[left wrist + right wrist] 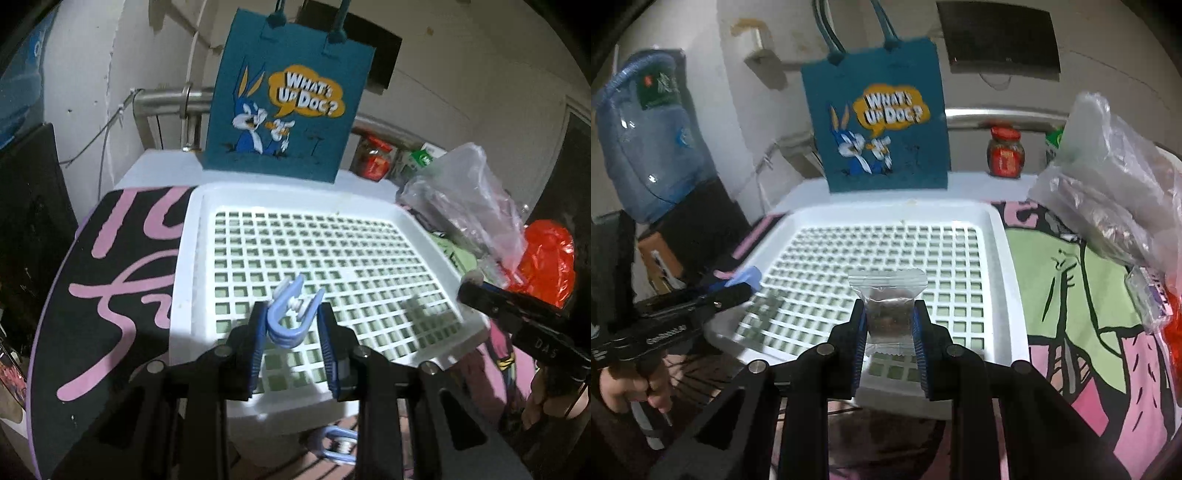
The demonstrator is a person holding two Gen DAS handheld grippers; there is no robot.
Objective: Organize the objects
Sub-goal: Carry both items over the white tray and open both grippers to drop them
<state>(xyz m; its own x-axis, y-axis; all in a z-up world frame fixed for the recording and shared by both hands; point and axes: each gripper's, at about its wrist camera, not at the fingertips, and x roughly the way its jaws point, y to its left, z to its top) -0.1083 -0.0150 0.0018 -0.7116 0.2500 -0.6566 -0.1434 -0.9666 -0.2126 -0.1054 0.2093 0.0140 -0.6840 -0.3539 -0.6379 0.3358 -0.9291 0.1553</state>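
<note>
Dim room w/ off-white plaster wall (pixel 1015 96) running across the back, cracked & stained. Dark flat rectangular wall panel (pixel 999 42) hanging at 1 o'clock. Big blue translucent water jug (pixel 646 147) sitting upside down on a black dispenser (pixel 698 221) at 9 o'clock. Shiny steel pipe rail (pixel 166 101) running along the wall at 11 o'clock in left view. Overhead light glaring off the white ledge (pixel 979 184) at the back.

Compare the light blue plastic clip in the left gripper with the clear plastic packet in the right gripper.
The light blue plastic clip is opaque, rigid and curved; the clear plastic packet is see-through, flat and crinkled. Each is clamped between blue pads above the white grid tray.
</note>
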